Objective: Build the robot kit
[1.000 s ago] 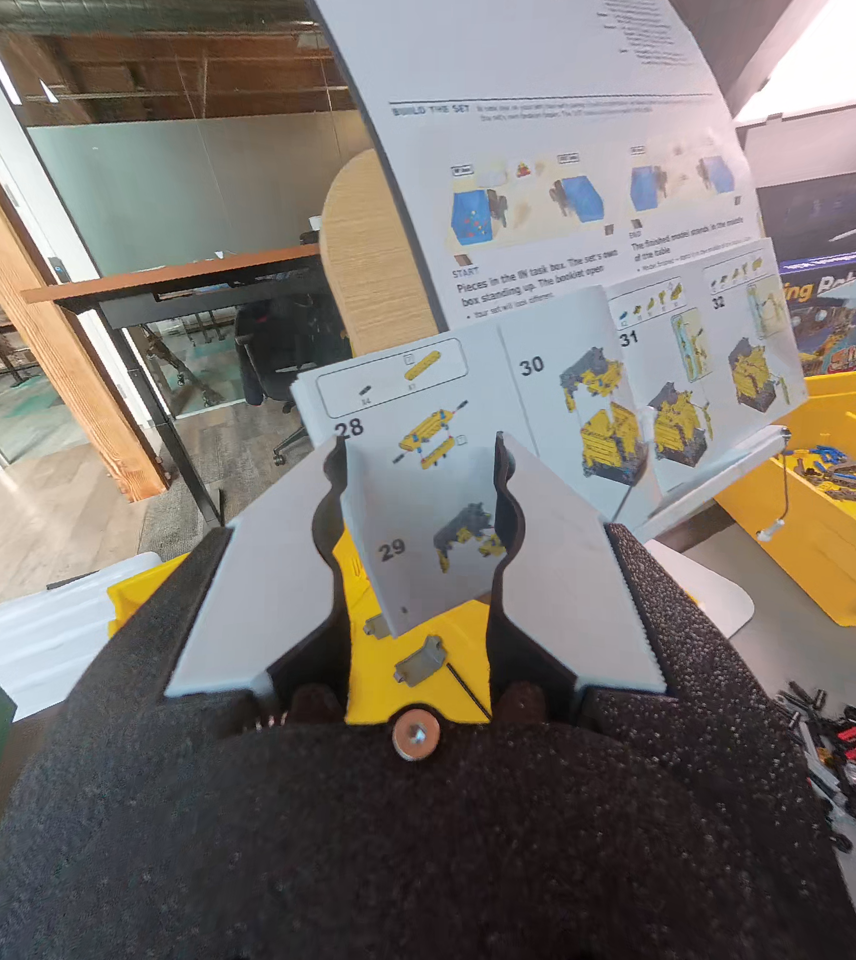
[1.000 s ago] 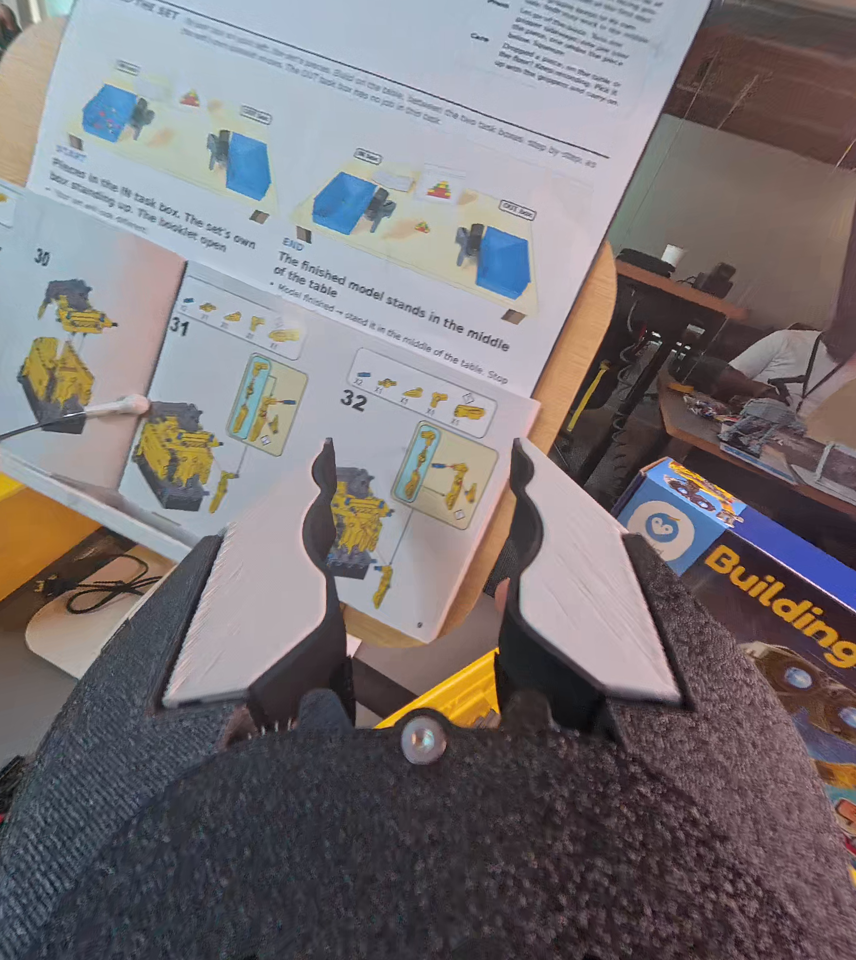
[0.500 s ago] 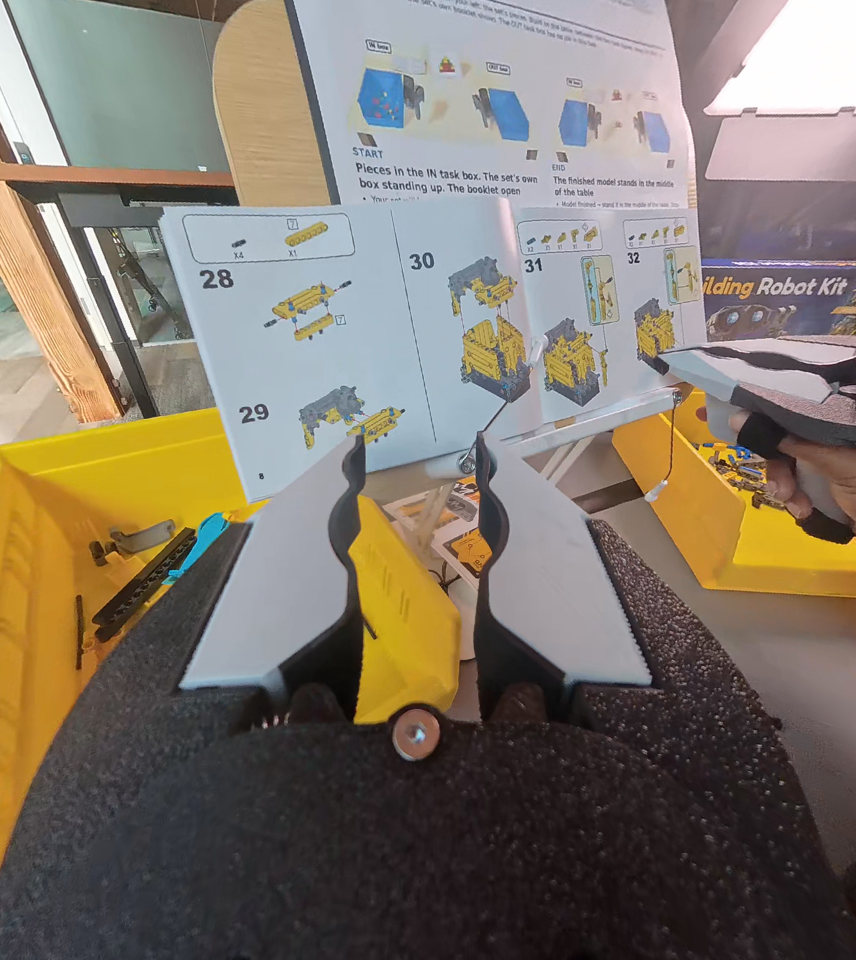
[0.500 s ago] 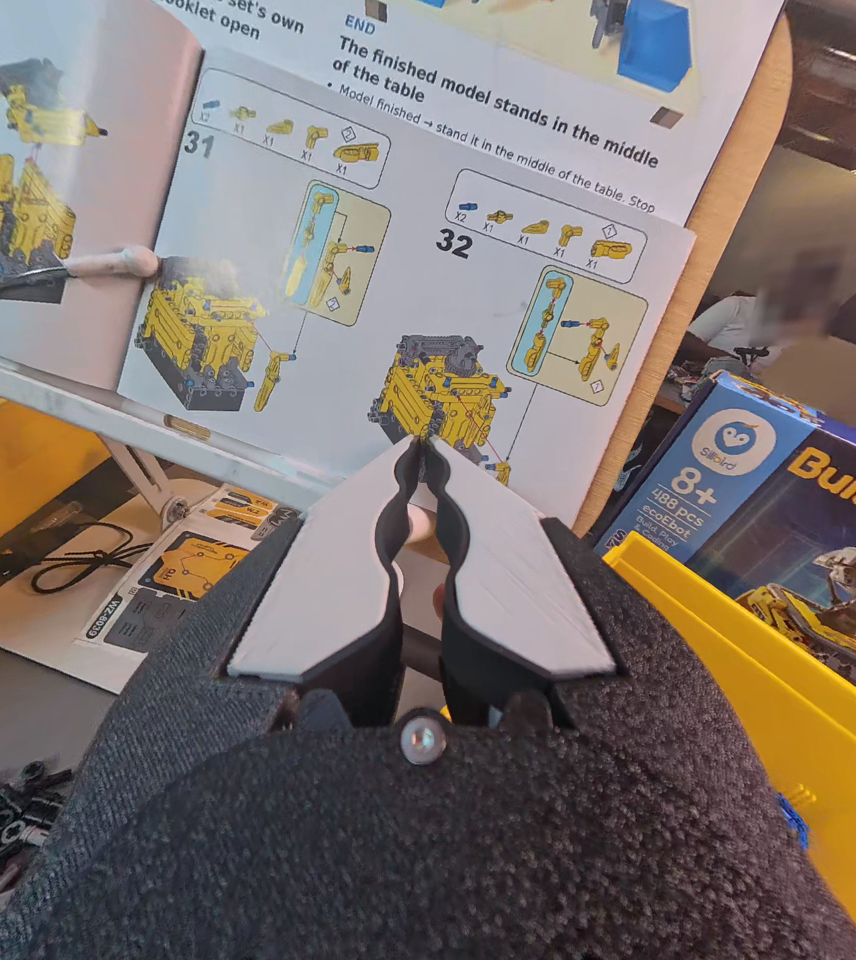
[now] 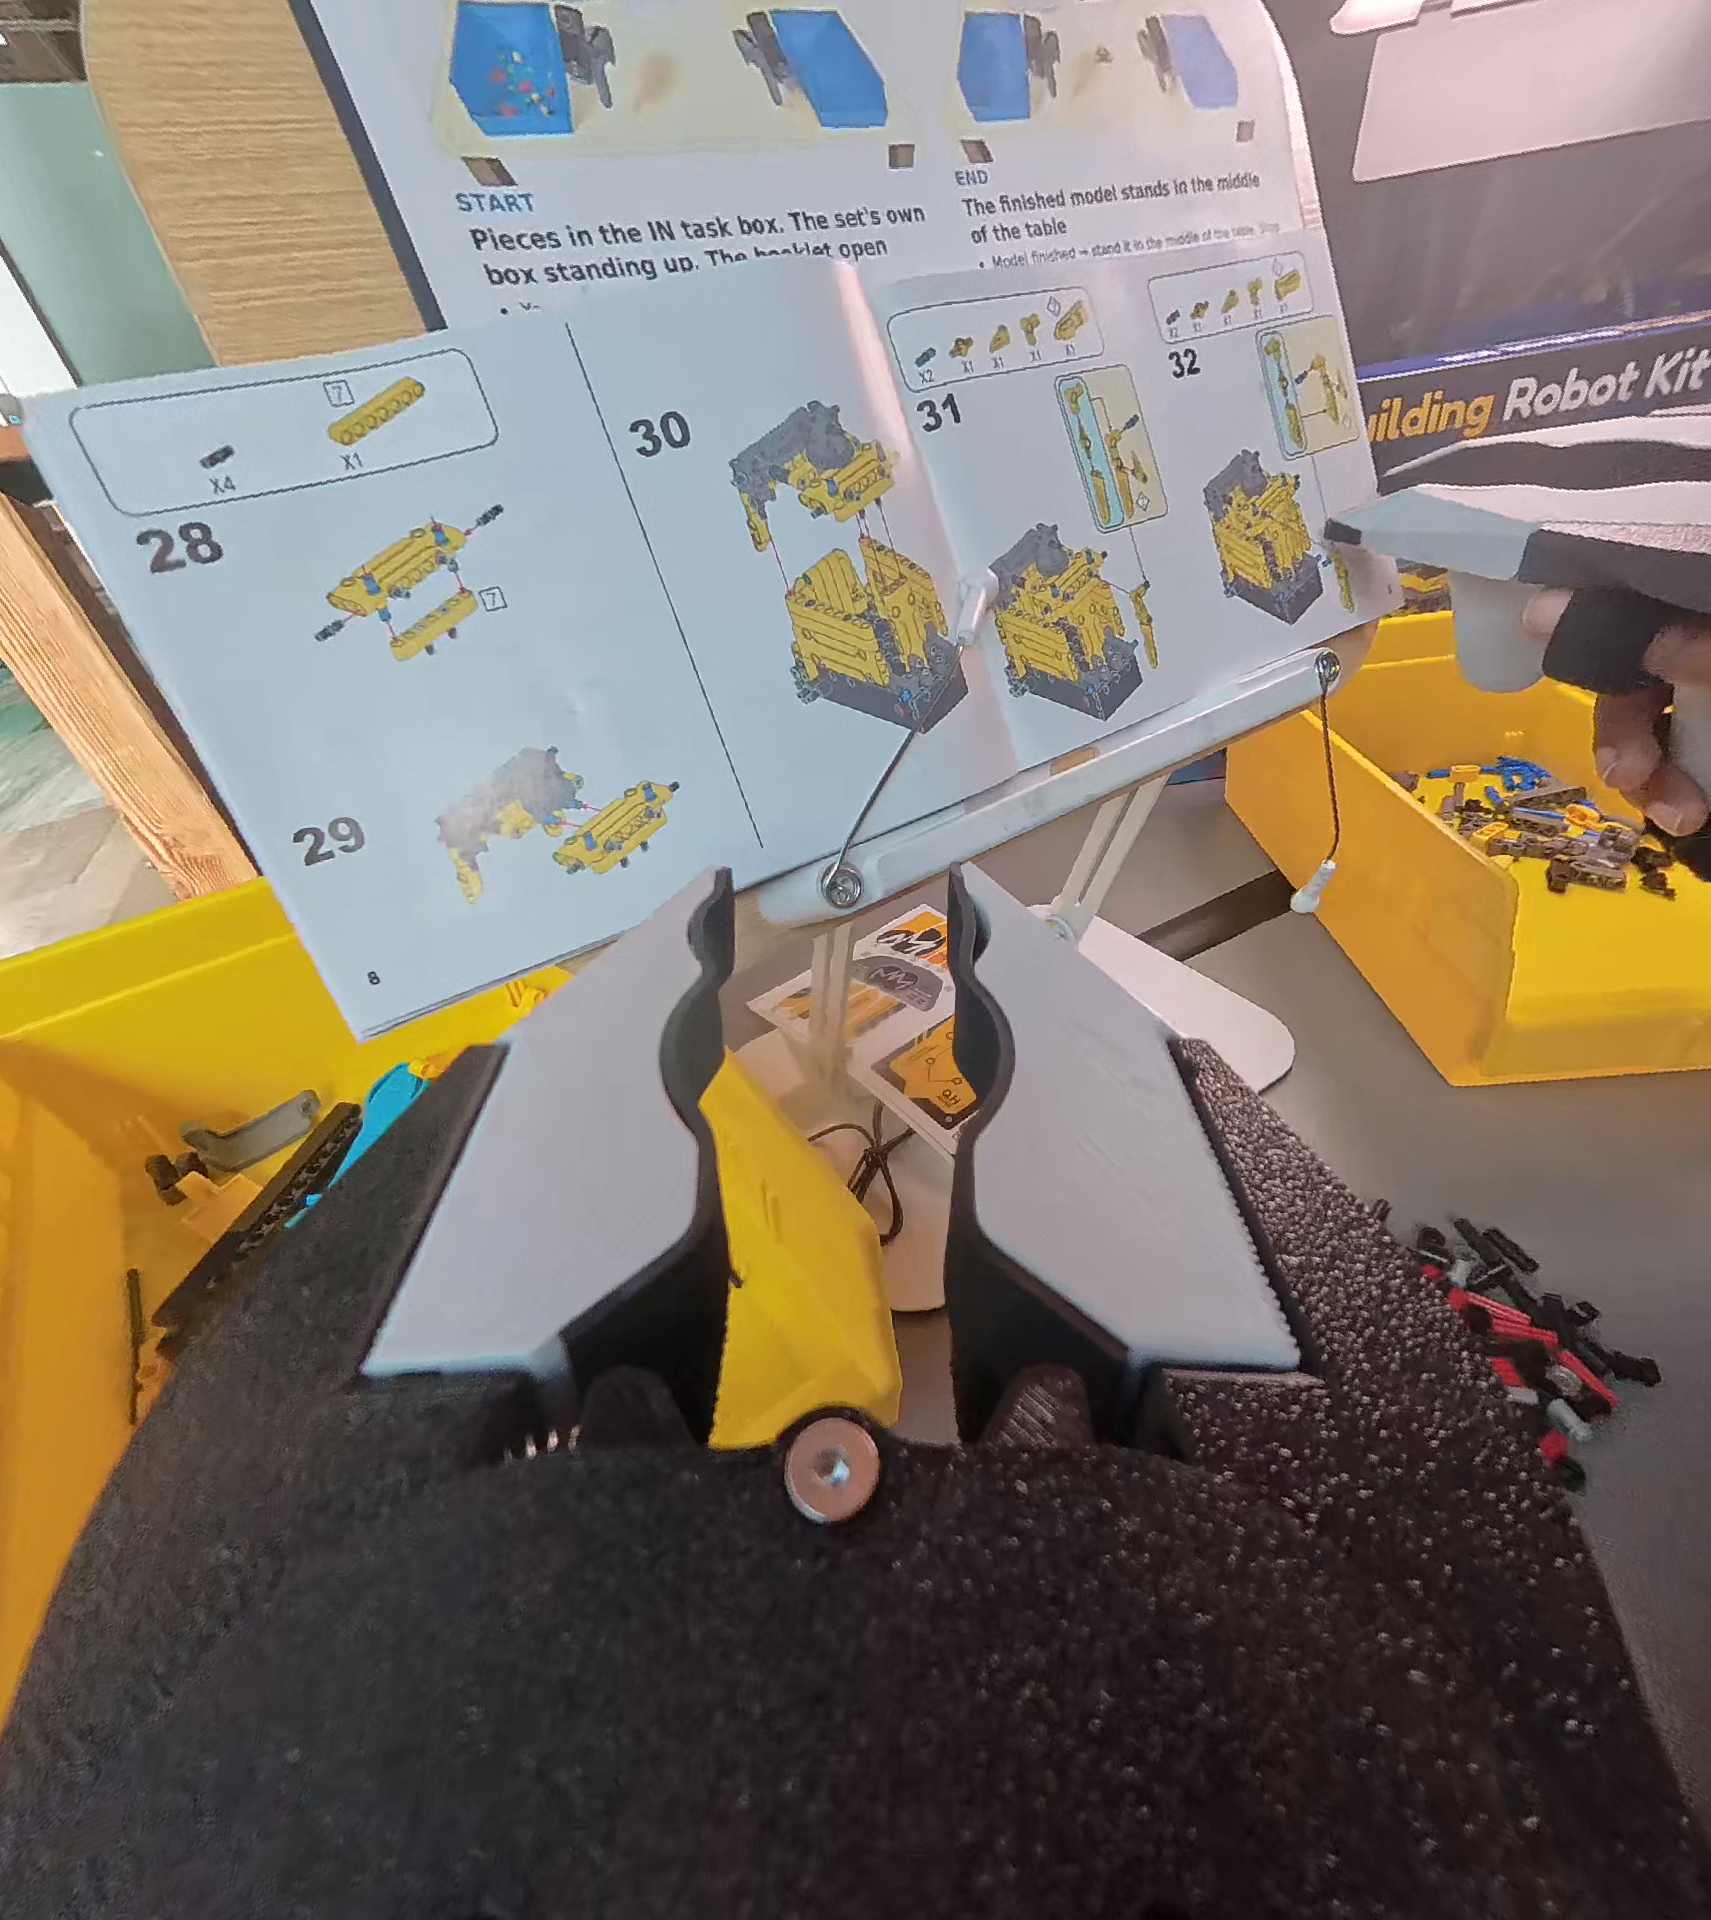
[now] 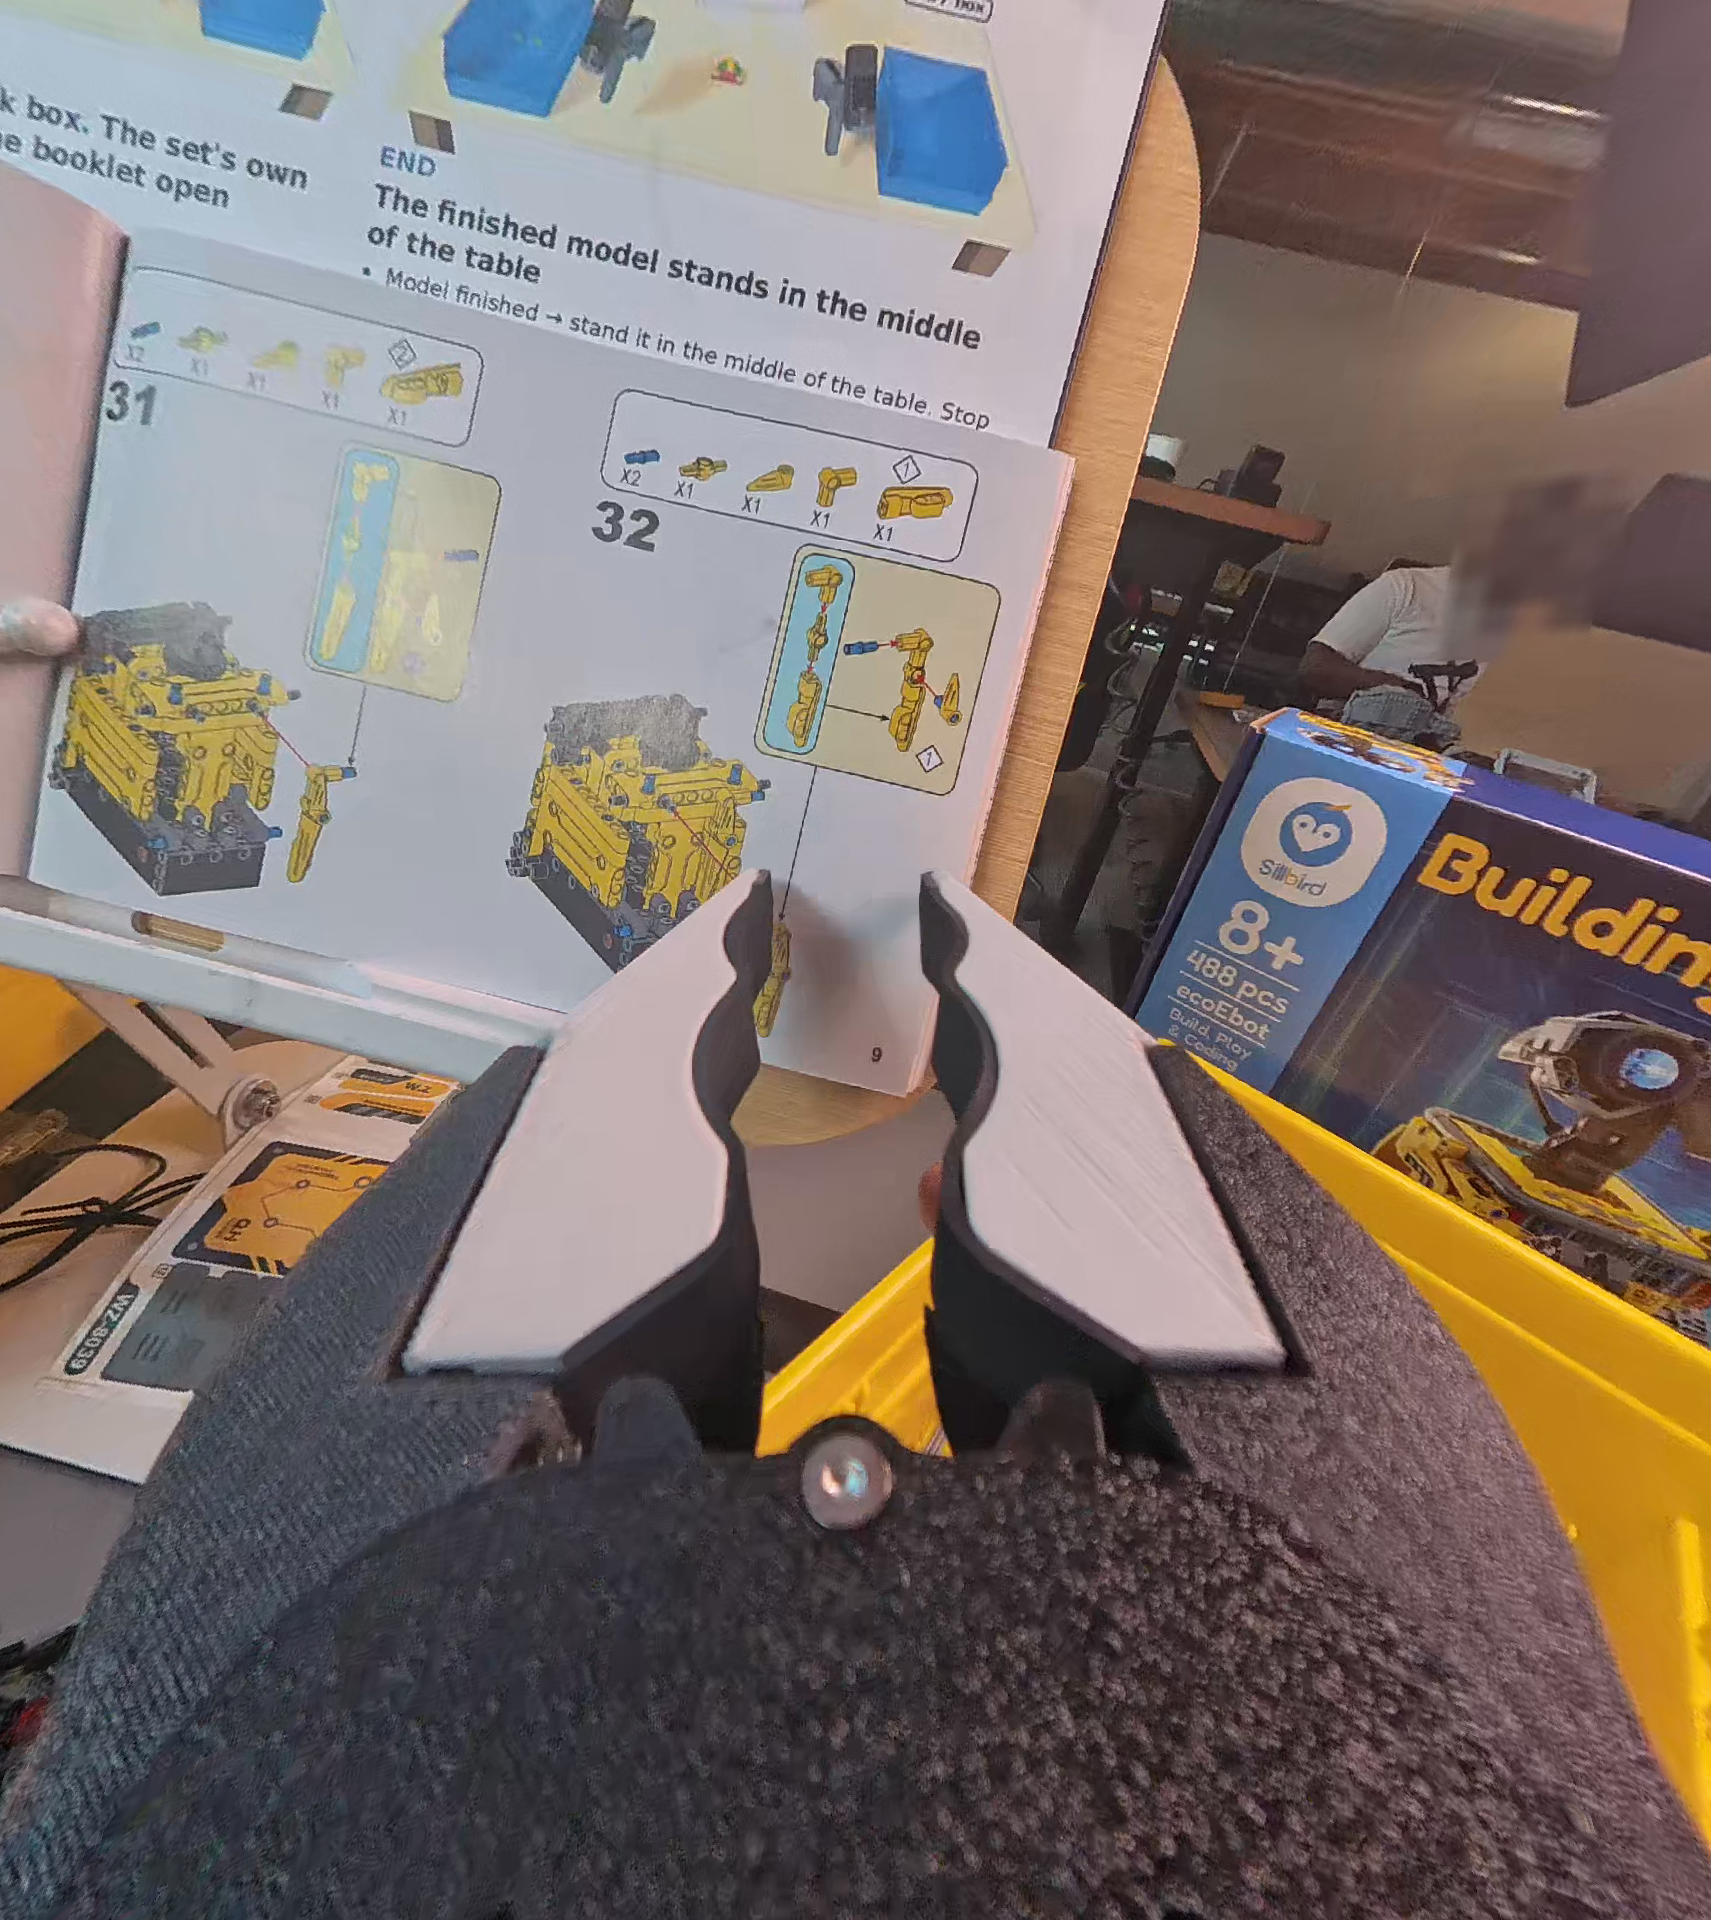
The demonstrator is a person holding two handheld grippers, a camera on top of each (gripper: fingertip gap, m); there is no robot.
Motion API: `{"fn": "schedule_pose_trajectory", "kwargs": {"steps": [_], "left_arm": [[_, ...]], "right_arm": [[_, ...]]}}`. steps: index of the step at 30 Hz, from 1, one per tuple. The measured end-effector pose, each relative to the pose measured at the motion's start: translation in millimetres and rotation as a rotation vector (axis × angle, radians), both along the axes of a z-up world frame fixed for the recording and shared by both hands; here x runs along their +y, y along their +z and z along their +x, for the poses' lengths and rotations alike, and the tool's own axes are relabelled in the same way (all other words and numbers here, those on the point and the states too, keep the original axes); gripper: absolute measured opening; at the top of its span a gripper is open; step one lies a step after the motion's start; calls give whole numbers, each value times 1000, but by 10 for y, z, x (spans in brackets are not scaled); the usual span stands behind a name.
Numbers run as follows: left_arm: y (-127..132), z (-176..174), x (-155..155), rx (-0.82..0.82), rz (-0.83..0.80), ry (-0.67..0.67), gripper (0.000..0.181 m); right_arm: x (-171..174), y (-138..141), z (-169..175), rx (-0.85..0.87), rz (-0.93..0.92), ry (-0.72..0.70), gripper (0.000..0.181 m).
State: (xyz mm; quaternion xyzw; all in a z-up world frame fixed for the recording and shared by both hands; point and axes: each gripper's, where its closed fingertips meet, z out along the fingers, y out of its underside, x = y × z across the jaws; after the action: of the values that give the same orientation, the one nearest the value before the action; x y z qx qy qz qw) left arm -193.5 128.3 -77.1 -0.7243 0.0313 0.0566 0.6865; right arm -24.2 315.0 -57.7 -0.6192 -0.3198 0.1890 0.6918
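- Left gripper (image 5: 838,883): jaws apart, nothing between them; held above the right wall of a yellow bin (image 5: 103,987) at the left edge of the worktop (image 5: 1453,1195); aimed at the lower edge of the open booklet (image 5: 518,623).
- Inside that bin, near its back wall: a long black beam (image 5: 259,1195), a grey curved piece and something light blue, partly hidden by the gripper.
- Right gripper (image 6: 846,883): jaws apart, empty; tips framing the lower right corner of the booklet's right-hand page — touching the paper or just short of it, cannot tell.
- Seen from the left wrist view: the same gripper held level by a hand (image 5: 1703,717), tip at the booklet's right edge.
- Booklet propped upright on a white stand (image 5: 1090,769) toward the back of the worktop; a wire page holder across the middle fold; a black cable (image 6: 51,1236) and stickers on the stand's base.
- Behind the booklet: a large printed sheet (image 6: 726,208) on a wooden board (image 6: 1111,623).
- At the right edge: a second yellow bin (image 5: 1402,987) with small mixed parts (image 5: 1526,821); behind it, a blue kit box (image 6: 1557,987) standing up.
- Near the front of the worktop, right of the left gripper: a loose pile of black and red pieces (image 5: 1526,1340).
- Far off, beyond the worktop: a seated person (image 6: 1391,634) at another table.
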Motion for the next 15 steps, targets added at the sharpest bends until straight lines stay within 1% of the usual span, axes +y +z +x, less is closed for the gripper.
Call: {"fn": "schedule_pose_trajectory", "kwargs": {"steps": [2,4,6,7,9,10,12,14,15], "left_arm": [[26,25,58,80,-4,9,34],[30,45,170,164,-27,17,29],[2,64,319,226,-62,17,29],[-14,84,400,251,-82,11,29],[-57,48,554,306,-127,35,27],[-61,-9,608,333,-134,67,19],[-61,-60,650,357,-133,83,16],[-95,-23,634,290,-131,44,2],[-103,2,614,213,-110,22,2]], "right_arm": [[-11,-6,-21,6,-10,-1,43],[-42,-42,-82,-23,-25,4,62],[-86,-86,-146,-53,-33,5,77],[-103,-86,-158,-55,-30,1,81],[-110,-104,-172,-71,-28,-6,84],[-108,-115,-173,-78,-27,-11,84],[-97,-140,-165,-85,-27,-17,82],[-88,-169,-164,-79,-42,-11,81],[-90,-174,-164,-73,-47,-5,81]]}}
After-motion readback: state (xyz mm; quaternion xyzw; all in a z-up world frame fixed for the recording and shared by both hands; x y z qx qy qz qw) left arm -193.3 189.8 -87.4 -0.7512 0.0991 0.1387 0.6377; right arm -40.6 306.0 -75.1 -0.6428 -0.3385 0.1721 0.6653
